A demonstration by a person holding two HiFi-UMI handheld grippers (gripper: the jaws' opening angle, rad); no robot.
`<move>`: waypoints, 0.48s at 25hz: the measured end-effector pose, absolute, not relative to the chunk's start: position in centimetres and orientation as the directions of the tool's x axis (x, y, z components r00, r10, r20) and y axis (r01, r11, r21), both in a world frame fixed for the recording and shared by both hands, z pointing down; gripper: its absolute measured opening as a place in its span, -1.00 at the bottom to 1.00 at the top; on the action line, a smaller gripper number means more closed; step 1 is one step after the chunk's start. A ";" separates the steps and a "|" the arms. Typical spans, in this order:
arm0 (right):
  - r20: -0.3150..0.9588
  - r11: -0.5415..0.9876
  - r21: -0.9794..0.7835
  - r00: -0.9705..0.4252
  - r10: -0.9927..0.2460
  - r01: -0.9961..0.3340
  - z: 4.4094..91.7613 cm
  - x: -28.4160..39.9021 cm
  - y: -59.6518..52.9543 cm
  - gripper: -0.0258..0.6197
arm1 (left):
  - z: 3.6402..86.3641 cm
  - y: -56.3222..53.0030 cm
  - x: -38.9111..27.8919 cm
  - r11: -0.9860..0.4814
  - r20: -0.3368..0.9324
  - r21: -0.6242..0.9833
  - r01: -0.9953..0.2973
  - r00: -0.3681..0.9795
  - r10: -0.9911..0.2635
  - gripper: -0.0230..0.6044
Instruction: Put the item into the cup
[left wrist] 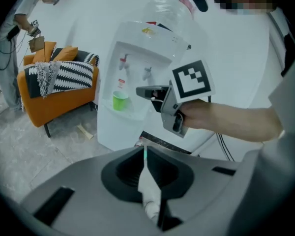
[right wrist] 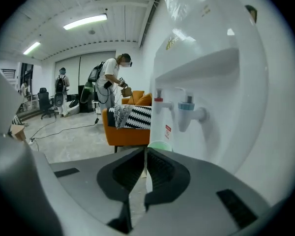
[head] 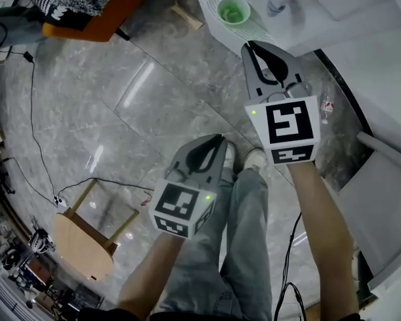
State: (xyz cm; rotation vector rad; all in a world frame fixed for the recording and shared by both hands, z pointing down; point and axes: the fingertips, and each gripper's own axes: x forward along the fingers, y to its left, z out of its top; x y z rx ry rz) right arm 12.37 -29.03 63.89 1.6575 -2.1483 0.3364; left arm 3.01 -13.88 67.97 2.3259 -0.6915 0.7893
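A green cup (head: 233,11) stands on the drip tray of a white water dispenser (head: 301,12). In the left gripper view, the cup (left wrist: 120,101) shows under the taps, well ahead of the jaws. My left gripper (left wrist: 144,149) is shut on a slim white sachet with a green tip (left wrist: 148,183). In the head view this gripper (head: 220,140) hangs over the floor, short of the dispenser. My right gripper (head: 251,46) is shut with nothing seen between its jaws, its tips near the tray. From the right gripper (right wrist: 146,154), the cup's rim (right wrist: 161,145) peeks just behind the jaws.
An orange armchair (left wrist: 49,95) with a striped throw stands left of the dispenser. A small wooden stool (head: 87,236) and cables (head: 33,112) lie on the grey floor at the left. A white panel (head: 387,206) sits at the right. People stand far back in the room (right wrist: 110,82).
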 end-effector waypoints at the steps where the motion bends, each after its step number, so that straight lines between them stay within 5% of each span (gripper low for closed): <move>1: 0.454 0.274 0.057 -0.219 -0.863 -0.960 63.5 12.2 -28.4 -0.89 | 67.5 -14.0 3.2 -0.701 0.663 0.349 -0.622 0.693 -0.285 -0.88; 12: 0.456 0.405 0.080 -0.328 -0.827 -0.911 59.1 8.8 -19.0 -0.89 | 63.0 -14.3 3.8 -0.692 0.626 0.318 -0.648 0.692 -0.361 -0.88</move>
